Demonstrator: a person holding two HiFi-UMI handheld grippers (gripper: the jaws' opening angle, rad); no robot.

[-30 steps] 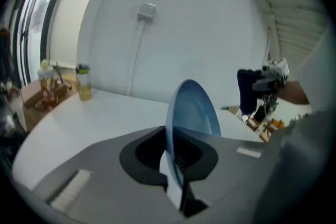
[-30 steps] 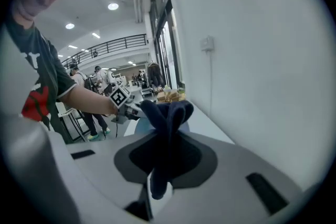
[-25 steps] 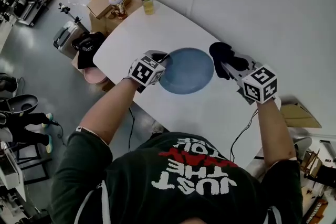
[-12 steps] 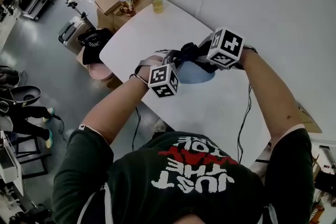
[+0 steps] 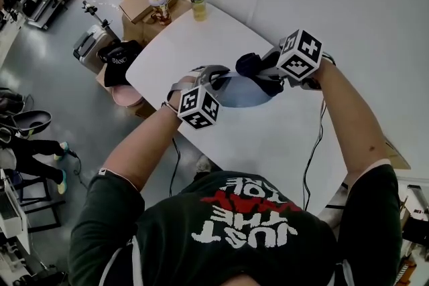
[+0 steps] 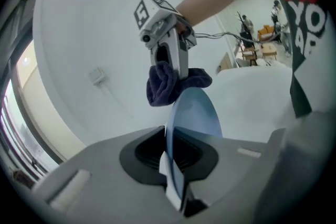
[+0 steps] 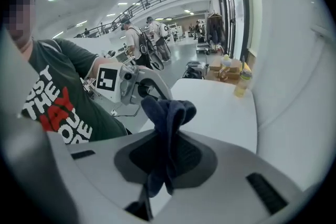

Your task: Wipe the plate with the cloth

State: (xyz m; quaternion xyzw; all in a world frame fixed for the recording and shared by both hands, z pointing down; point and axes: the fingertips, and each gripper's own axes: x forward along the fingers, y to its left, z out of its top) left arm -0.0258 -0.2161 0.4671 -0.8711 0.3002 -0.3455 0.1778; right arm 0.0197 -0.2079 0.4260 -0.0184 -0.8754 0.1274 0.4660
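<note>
L claw [image 6: 176, 186] tight on blue plate [image 6: 195, 113] rim, above counter [image 5: 194, 43]; R claw [image 7: 152, 194] tight on dark cloth [image 7: 165, 113] at plate's far edge

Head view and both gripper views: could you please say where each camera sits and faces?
Head view: on the head, facing down at the table; both forearms show.
Left gripper view: on left tool, along jaws clamping plate; right forearm shows.
Right gripper view: on right tool, along jaws clamping cloth; shirt shows.
All share the cloth.
</note>
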